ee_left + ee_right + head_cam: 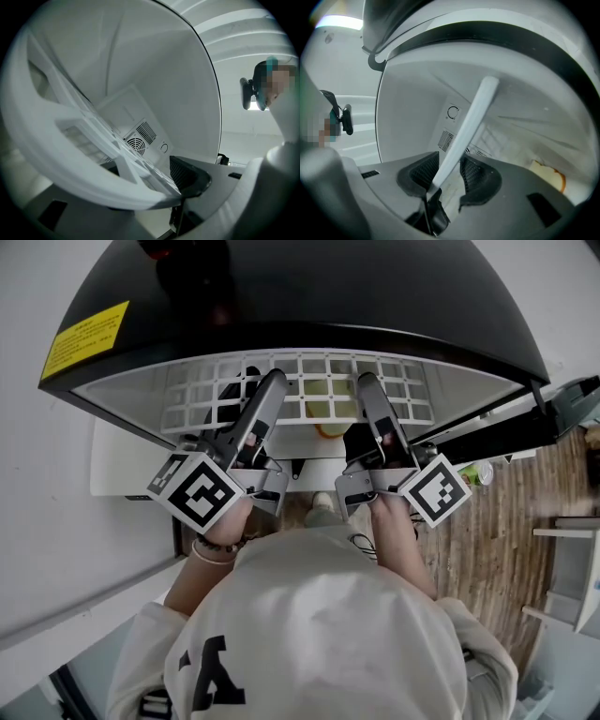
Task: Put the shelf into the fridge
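shelf point(309, 390) rear hidden, yellow item point(551, 177) blurred

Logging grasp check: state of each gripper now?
Left gripper: shut on the white grid shelf.
Right gripper: shut on the same shelf's rim.

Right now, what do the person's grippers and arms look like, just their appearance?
The left gripper and the right gripper are both long grey and black bodies, each carrying a white cube with black square markers. Their jaws have dark pads with a fine mesh texture. The person wears a cream sweatshirt with dark print, and bracelets on the left wrist.
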Tool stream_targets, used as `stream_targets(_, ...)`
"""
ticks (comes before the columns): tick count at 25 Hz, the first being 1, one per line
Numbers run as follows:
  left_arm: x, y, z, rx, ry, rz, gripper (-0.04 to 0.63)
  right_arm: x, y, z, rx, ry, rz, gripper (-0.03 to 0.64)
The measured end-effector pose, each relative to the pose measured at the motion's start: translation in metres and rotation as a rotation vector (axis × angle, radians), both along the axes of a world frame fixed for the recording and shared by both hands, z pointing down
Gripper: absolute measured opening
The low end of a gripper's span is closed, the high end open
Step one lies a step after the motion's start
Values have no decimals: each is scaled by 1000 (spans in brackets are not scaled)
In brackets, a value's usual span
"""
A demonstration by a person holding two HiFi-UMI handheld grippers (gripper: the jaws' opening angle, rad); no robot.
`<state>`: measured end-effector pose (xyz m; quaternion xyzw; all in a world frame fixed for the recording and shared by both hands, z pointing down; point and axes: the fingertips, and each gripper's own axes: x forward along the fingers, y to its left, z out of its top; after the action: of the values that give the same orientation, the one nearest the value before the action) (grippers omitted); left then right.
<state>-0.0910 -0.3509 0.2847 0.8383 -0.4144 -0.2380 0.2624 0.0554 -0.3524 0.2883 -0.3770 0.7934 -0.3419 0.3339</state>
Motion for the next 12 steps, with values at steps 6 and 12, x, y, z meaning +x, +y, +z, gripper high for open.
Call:
stream_targets(6,0,-4,0,0,-4,4,233,0,-4,0,-5,-4,15,153)
stream_targets(12,0,-8,0,0,-7,6,235,0,-9,0,-5,-3,26,153)
